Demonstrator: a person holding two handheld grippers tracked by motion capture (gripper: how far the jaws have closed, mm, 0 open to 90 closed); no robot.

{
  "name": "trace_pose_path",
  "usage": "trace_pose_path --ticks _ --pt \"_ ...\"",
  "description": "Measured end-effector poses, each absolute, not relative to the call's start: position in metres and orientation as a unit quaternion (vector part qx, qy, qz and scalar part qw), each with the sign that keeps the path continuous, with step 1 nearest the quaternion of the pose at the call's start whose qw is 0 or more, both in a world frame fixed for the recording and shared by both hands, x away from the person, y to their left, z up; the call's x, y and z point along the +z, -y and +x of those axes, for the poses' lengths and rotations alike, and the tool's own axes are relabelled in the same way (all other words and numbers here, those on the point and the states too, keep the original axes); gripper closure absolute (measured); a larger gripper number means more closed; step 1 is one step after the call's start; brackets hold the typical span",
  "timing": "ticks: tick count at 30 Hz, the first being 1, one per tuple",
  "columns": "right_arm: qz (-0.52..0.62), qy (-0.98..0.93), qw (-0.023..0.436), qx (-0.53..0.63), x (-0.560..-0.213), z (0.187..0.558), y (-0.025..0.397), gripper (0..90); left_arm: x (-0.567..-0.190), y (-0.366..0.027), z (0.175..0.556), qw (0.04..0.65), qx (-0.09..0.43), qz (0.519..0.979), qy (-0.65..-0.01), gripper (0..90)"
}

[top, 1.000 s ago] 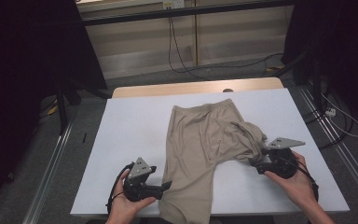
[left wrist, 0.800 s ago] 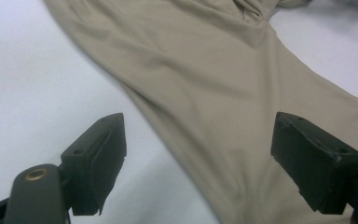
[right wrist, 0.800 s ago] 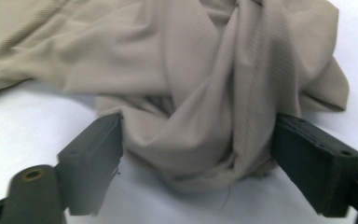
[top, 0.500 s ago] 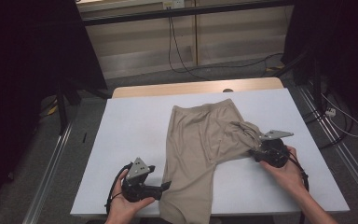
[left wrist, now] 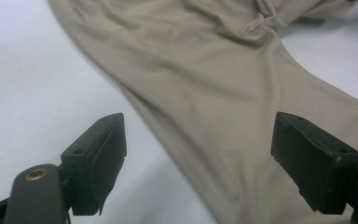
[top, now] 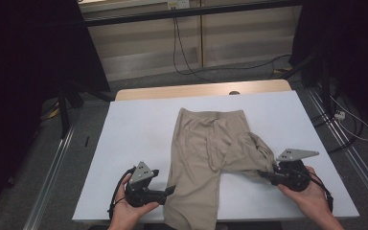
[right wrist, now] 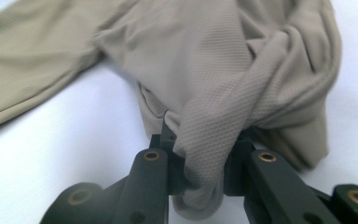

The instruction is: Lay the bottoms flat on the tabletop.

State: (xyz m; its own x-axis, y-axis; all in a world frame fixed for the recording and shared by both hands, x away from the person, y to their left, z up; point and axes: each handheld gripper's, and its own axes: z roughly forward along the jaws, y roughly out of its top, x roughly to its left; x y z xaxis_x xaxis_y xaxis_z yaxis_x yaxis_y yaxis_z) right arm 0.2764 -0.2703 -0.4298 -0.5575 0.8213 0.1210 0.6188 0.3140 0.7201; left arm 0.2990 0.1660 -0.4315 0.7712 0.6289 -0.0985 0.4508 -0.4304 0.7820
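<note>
1. A pair of tan, soft cloth trousers (top: pixel 206 158) lies in the middle of the white table top (top: pixel 134 129). The waist is at the far side. One long leg runs to the near edge and hangs over it, so the leg's end is cut off from sight.
2. The other leg is bunched up into a lump on the right. How it is folded inside is hard to make out.
3. The right gripper (top: pixel 263 176), black with a grey three-cornered plate, sits at the near right, held in a hand (top: pixel 311 199). In the right gripper view its jaws are clenched on a fold of the bunched cloth (right wrist: pixel 200 154). The high view is too small to show this pinch.
4. The left gripper (top: pixel 170 190) is at the near left, just beside the long leg. In the left gripper view (left wrist: pixel 198 172) its jaws are spread wide, with the leg's edge lying between them. I cannot tell if they touch the cloth.
5. A bare wooden strip (top: pixel 201 90) shows at the table's far edge. Beyond it are a grey floor and black cables (top: pixel 182 52). Nothing else lies on the table near the trousers.
</note>
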Motion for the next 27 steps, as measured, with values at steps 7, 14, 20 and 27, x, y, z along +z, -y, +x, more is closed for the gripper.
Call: trace_pose_path --ticks 7,14,20,27 --pt "0.452 -0.790 0.120 0.397 -0.425 0.250 0.273 66.8 -0.432 -0.164 0.300 0.426 0.103 0.840 -0.319 18.4" --pt "0.469 -0.748 0.184 0.432 -0.408 0.242 0.283 61.3 -0.432 -0.164 0.301 0.425 0.104 0.840 -0.320 18.4" --pt "0.417 -0.795 0.129 0.422 -0.413 0.240 0.265 76.3 -0.432 -0.164 0.301 0.423 0.104 0.841 -0.321 18.4" --pt "0.410 -0.829 0.116 0.362 -0.435 0.250 0.248 63.0 -0.432 -0.165 0.301 0.423 0.104 0.842 -0.320 18.5"
